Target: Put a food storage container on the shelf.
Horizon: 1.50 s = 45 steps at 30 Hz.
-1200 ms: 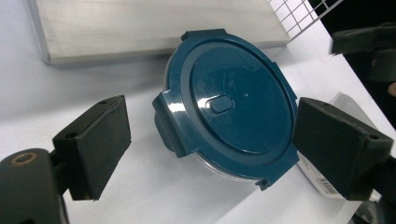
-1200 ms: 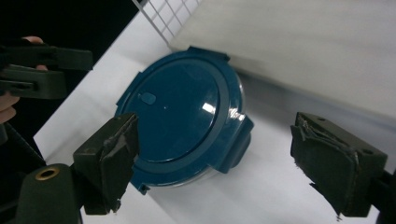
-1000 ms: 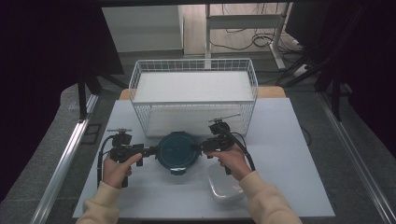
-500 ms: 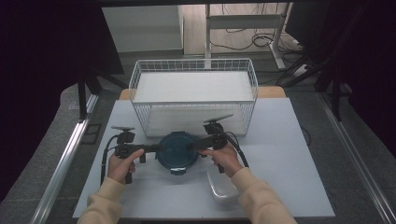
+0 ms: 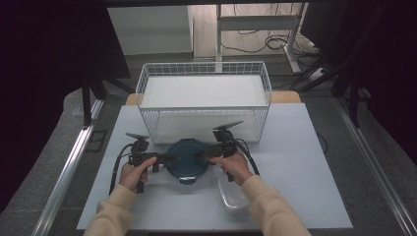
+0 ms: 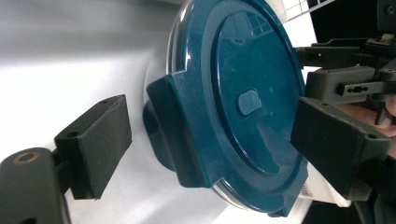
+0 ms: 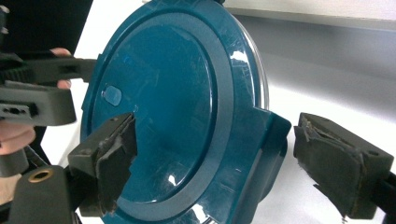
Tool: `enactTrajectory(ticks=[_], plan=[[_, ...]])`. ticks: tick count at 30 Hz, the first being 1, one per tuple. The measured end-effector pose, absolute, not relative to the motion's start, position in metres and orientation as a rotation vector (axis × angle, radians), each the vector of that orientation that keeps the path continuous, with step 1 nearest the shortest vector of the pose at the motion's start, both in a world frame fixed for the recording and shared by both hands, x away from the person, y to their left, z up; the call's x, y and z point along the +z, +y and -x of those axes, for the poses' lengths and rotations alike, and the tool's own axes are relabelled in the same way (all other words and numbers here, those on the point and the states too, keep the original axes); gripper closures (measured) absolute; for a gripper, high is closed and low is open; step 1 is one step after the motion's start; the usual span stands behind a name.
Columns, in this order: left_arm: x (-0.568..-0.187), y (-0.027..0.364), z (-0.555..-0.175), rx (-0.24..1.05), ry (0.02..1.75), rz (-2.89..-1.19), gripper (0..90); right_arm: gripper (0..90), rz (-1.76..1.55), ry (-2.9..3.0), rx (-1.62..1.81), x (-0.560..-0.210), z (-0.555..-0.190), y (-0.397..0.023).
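A round container with a dark teal lid (image 5: 186,160) stands on the white table (image 5: 295,167), just in front of the wire basket. My left gripper (image 5: 163,158) reaches it from the left. Its jaws stand open astride the lid's side latch (image 6: 170,126), one jaw beside the latch, the other over the lid (image 6: 252,93). My right gripper (image 5: 205,153) comes in from the right, open too, with the opposite latch (image 7: 266,154) and lid (image 7: 168,102) between its jaws. Neither pair of jaws presses on the lid.
A white wire basket (image 5: 204,109) with a white floor stands at the back of the table. A clear plastic container (image 5: 235,199) lies near the front, under the right forearm. Bare table lies to the far left and right.
Both grippers have crept a little inward toward the lid's two sides. The container has not moved.
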<state>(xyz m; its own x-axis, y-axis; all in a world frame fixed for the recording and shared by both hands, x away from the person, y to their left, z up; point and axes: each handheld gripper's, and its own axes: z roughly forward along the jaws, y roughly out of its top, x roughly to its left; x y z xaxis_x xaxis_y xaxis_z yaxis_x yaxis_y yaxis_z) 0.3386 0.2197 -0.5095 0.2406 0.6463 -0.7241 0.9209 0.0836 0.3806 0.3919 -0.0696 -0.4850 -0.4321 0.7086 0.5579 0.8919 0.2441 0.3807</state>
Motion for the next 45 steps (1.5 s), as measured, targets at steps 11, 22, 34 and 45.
enactTrajectory(ticks=[11,22,34,45], plan=[[-0.521,0.220,-0.341,-0.489,1.493,-1.588,21.2,18.3,1.502,-2.224,-0.917,-0.488,-0.394,-0.065],[-0.523,0.220,-0.342,-0.503,1.503,-1.577,30.9,22.2,1.530,-2.215,-0.874,-0.488,-0.394,-0.064],[-0.515,0.220,-0.339,-0.498,1.515,-1.585,33.9,30.6,1.570,-2.152,-0.898,-0.484,-0.393,-0.069],[-0.508,0.217,-0.332,-0.473,1.494,-1.571,37.8,36.3,1.573,-2.102,-0.995,-0.476,-0.387,-0.082]])
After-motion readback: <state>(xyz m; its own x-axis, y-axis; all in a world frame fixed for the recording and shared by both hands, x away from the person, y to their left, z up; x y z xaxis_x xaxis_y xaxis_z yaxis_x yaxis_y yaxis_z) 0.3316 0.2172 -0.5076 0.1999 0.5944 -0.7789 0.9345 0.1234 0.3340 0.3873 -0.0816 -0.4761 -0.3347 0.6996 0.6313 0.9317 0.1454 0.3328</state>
